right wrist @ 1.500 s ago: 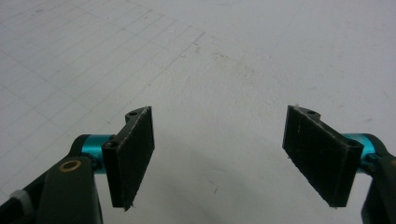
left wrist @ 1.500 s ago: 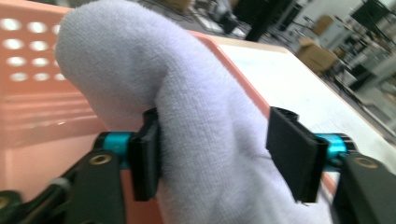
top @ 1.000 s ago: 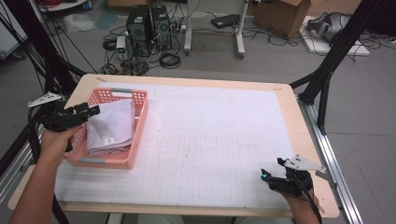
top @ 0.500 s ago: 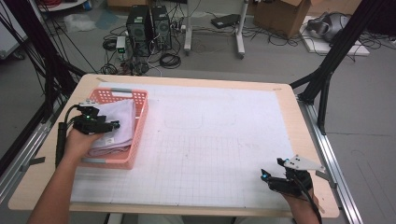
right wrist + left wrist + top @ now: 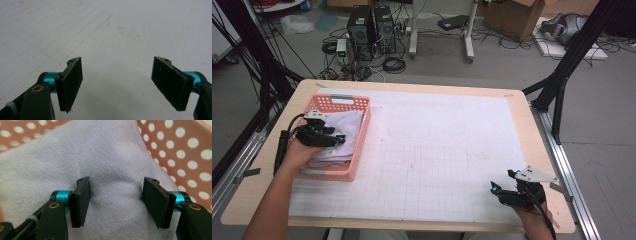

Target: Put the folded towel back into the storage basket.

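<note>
Basket (image 5: 360,131), pink and perforated, sits at the left side of the desk (image 5: 532,125), with a folded pale towel (image 5: 349,125) lying inside it. Left claw (image 5: 340,139) is down in the basket on top of the towel; in the left gripper view its jaws stand apart, pressed into the cloth (image 5: 105,155), a low hump of fabric bulging between them. Jaws have just been closing slightly, towel between them, not yet pinched. White gridded mat (image 5: 442,150) covers the desk's middle. Right claw (image 5: 502,182) rests low over the mat near the right front corner, jaws wide apart, nothing between them (image 5: 117,85).
</note>
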`<action>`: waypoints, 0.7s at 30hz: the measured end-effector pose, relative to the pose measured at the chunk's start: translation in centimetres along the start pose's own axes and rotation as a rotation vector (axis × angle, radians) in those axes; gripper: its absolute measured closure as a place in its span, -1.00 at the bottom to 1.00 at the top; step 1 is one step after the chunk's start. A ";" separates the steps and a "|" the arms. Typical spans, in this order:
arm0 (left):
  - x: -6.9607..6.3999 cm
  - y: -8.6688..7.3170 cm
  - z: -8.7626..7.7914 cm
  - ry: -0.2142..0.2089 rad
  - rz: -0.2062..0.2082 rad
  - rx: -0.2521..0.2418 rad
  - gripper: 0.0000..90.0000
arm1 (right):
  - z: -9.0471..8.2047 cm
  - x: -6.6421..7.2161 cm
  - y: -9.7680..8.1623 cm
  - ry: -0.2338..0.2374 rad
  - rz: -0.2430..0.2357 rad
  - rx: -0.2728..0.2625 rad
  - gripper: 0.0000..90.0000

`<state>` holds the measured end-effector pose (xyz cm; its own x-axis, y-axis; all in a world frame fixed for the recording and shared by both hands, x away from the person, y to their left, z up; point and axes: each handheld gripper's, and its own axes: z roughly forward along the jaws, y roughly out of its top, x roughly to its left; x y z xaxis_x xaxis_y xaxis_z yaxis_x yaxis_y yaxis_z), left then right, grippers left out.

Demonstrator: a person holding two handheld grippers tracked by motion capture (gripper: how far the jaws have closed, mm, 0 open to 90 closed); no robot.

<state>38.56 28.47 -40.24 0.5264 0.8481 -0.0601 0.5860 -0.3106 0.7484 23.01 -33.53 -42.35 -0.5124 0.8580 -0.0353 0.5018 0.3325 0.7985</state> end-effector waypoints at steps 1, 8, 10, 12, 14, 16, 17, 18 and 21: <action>0.0 0.0 0.0 0.000 0.000 0.000 -0.20 | 0.0 0.0 0.0 0.000 0.000 0.000 -0.46; -0.6 -0.2 -4.1 0.037 -0.115 -0.367 -0.38 | -0.4 -0.3 0.0 -0.005 0.013 -0.024 -0.47; -1.0 -0.4 -4.9 0.035 -0.142 -0.440 -0.42 | -0.5 -0.3 0.1 -0.004 0.024 -0.035 -0.47; -1.5 -0.6 -5.6 0.044 -0.163 -0.497 -0.54 | -0.6 -0.4 0.1 -0.004 0.028 -0.043 -0.47; -2.2 -0.8 -6.3 0.019 -0.176 -0.545 -0.54 | -0.7 -0.4 0.1 -0.001 0.034 -0.055 -0.47; -3.1 -0.9 -6.9 0.006 -0.158 -0.566 -0.55 | -0.8 -0.5 0.1 0.000 0.039 -0.064 -0.47; -3.6 -0.9 -7.2 0.003 -0.144 -0.572 -0.55 | -0.9 -0.5 0.1 -0.002 0.040 -0.068 -0.46; -3.6 -0.9 -7.2 0.003 -0.144 -0.572 -0.54 | -0.9 -0.5 0.1 -0.002 0.040 -0.068 -0.46; -5.6 -1.0 -8.2 -0.021 -0.125 -0.622 -0.54 | -0.9 -0.7 0.0 -0.002 0.048 -0.079 -0.47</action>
<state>29.99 27.56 -35.29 0.4927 0.8513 -0.1802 0.1800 0.1029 0.9783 22.72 -34.44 -41.77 -0.4875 0.8731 0.0028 0.4688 0.2590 0.8445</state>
